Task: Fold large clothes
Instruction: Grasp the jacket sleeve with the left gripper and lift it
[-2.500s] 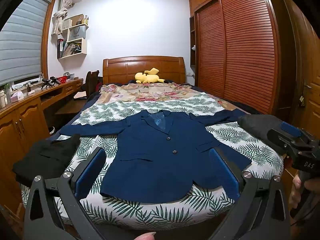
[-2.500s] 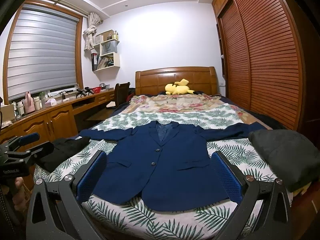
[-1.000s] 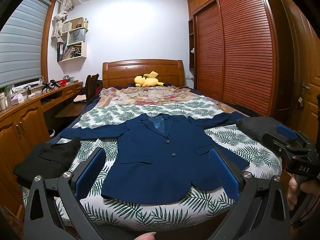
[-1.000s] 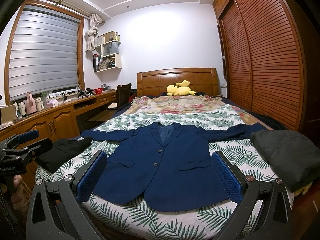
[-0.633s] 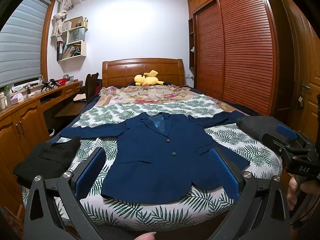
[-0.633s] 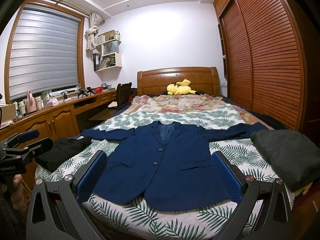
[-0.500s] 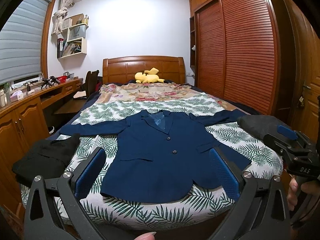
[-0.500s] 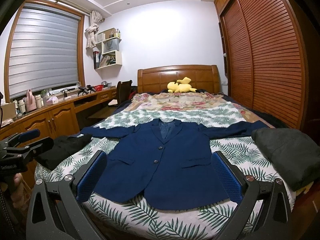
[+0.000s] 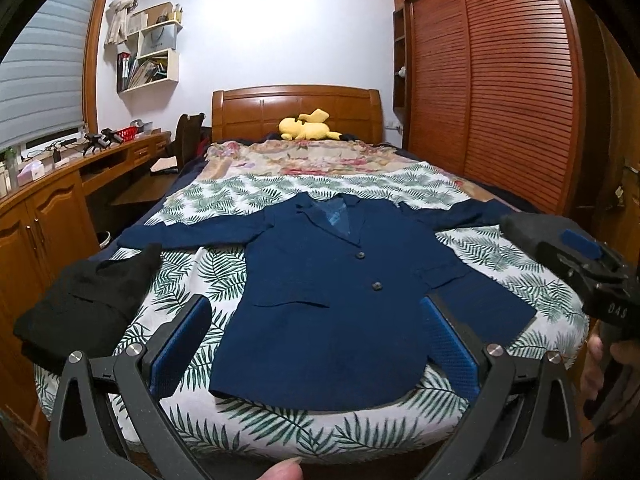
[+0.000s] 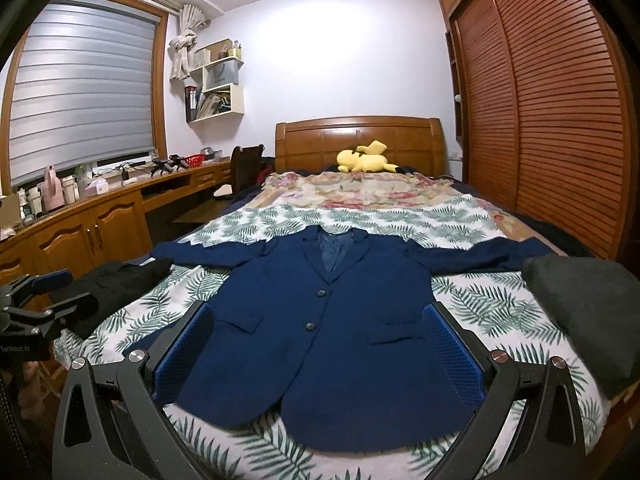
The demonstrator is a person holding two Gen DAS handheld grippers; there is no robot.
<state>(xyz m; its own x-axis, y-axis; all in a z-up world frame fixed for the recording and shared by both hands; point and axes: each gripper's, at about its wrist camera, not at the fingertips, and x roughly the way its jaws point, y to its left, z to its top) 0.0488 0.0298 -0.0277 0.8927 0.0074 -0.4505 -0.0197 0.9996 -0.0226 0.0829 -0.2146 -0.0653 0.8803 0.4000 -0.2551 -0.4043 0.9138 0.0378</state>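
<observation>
A navy blue blazer lies flat, face up and buttoned, on the leaf-print bedspread, sleeves spread to both sides. It also shows in the right wrist view. My left gripper is open and empty, held off the foot of the bed in front of the blazer's hem. My right gripper is open and empty, also in front of the hem. Each gripper shows in the other's view: the right one at the right edge, the left one at the left edge.
A folded black garment lies at the bed's near left corner. A dark grey folded garment lies at the near right. A yellow plush toy sits by the headboard. A wooden desk runs along the left; slatted wardrobe doors along the right.
Both grippers have dipped slightly and moved a little closer to the bed; the blazer sits a touch lower and larger in view. The jaws stay open and the clothes have not moved.
</observation>
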